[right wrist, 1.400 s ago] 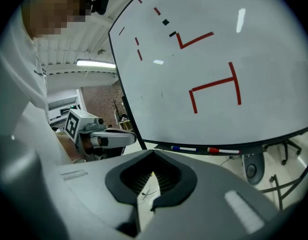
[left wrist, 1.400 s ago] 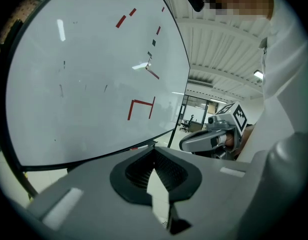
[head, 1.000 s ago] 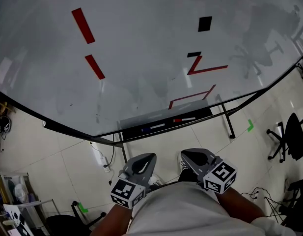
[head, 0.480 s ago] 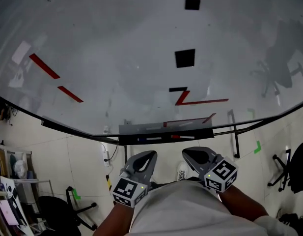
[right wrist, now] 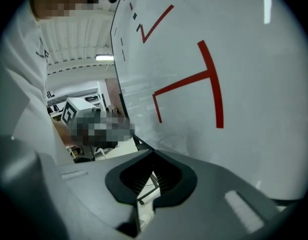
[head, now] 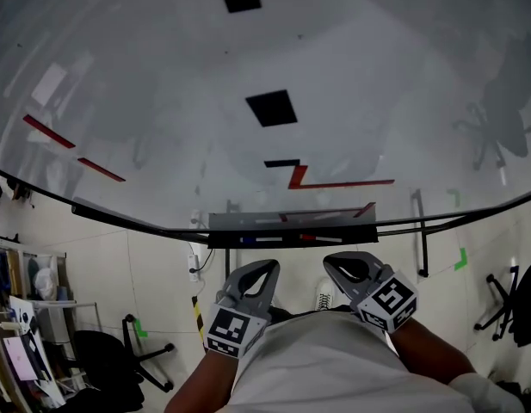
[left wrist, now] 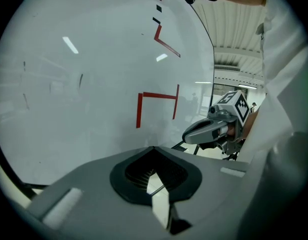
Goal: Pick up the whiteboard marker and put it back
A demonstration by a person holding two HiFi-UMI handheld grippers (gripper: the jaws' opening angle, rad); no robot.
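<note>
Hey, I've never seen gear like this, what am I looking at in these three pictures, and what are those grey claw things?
A person stands at a whiteboard, holding a two-jaw gripper in each hand; there is no robot arm. The head view looks down from the person's head, showing the left gripper and right gripper near the body. The other two views come from cameras riding on each gripper. Both pairs of jaws are together, holding nothing. Some markers lie in the tray under the board.
</note>
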